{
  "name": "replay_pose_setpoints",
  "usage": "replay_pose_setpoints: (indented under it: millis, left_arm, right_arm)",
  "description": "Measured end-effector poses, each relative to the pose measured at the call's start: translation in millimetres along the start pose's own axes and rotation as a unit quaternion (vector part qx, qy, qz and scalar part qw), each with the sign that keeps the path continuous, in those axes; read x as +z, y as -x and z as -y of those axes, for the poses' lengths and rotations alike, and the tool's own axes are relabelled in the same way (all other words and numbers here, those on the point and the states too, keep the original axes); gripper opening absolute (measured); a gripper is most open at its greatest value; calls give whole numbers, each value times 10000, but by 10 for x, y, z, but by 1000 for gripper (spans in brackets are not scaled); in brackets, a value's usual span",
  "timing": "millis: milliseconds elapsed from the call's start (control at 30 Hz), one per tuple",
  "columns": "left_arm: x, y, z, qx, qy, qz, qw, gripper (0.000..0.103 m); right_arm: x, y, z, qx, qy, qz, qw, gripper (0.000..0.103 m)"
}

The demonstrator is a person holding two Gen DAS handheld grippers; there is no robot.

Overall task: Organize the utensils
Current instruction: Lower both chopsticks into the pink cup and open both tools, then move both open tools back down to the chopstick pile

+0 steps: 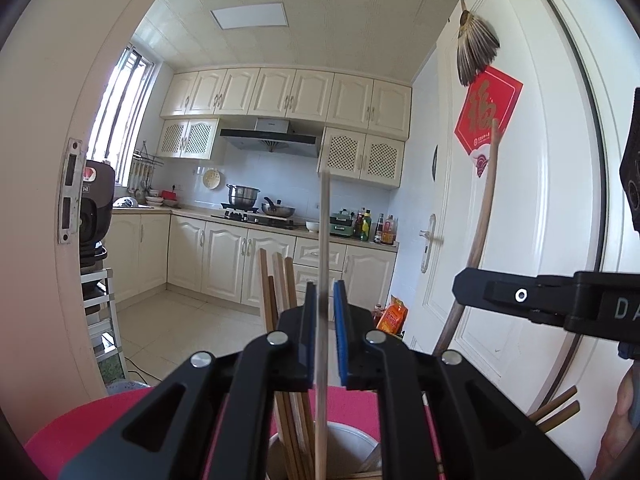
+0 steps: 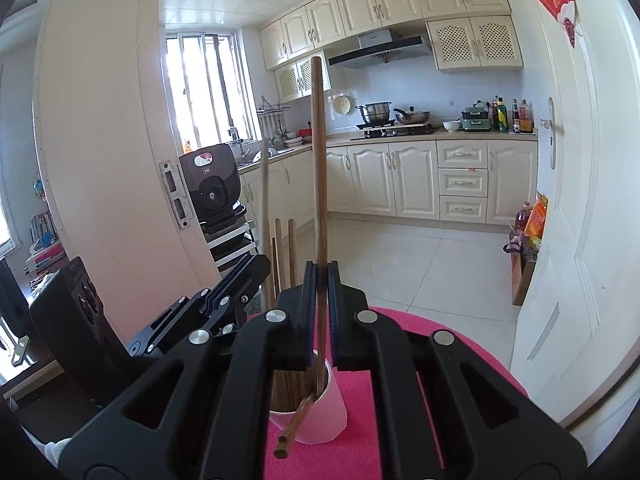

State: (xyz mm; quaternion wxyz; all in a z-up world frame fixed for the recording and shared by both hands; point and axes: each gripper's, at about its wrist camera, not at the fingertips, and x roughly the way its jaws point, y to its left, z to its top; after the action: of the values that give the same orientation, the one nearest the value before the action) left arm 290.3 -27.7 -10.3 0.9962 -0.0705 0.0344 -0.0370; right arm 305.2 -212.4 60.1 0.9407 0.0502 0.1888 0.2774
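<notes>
Each view looks forward from just behind its own claw, close over a white cup (image 2: 320, 404) of chopsticks on a pink mat (image 2: 400, 360). The left view faces level through a doorway into the kitchen, the cup's rim (image 1: 352, 436) at its bottom edge. The right view tilts slightly down, so more of the cup shows. Both share the cup, the stove (image 1: 256, 216) and cabinets, the white door (image 1: 520, 200), and perhaps each other's claw at the frame edge.
</notes>
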Motion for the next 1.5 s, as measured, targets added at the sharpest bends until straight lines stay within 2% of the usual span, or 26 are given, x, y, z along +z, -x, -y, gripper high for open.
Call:
replay_pose_setpoints:
  millis: [33, 633, 800, 900, 933, 1000, 1033, 1067, 1200, 1300, 1433, 1500]
  left_arm:
    - [4, 9, 2, 9, -11, -5, 10000, 24]
    - [105, 246, -26, 114, -99, -119, 9998, 44]
    - [170, 396, -42, 179, -128, -100, 9997, 47]
    - [227, 504, -48, 219, -158, -97, 9996, 50]
    - [245, 549, -50, 236, -172, -77, 9995, 51]
    - [291, 643, -52, 261, -199, -42, 9995, 52]
    - [323, 690, -48, 269, -209, -34, 9994, 54]
    - [344, 738, -53, 269, -211, -29, 9994, 55]
    - [419, 949, -92, 313, -265, -92, 9991, 59]
    - [447, 1090, -138, 339, -332, -286, 9985, 62]
    - [426, 1260, -228, 355, -444, -654, 9962, 66]
    - [394, 1299, -305, 334, -442, -991, 9935, 68]
  right_arm:
    - [-5, 5, -17, -7, -4, -6, 10000, 6]
    - [-39, 3, -63, -117, -181, -119, 9997, 7]
    - [-36, 117, -111, -215, -171, -58, 9996, 8]
    - [-6, 228, -143, -252, -182, 27, 9995, 12]
    - [6, 270, -154, -268, -174, 60, 9995, 17]
    - [32, 378, -185, -294, -177, 174, 9993, 29]
    - [45, 433, -205, -311, -175, 243, 9991, 44]
    - [55, 490, -227, -329, -167, 325, 9988, 51]
    - [91, 703, -317, -367, -121, 436, 9983, 51]
    - [50, 834, -442, -494, 14, 438, 9978, 51]
    - [-69, 932, -590, -625, 127, 315, 9975, 51]
    - [-154, 960, -663, -636, 195, 195, 9976, 51]
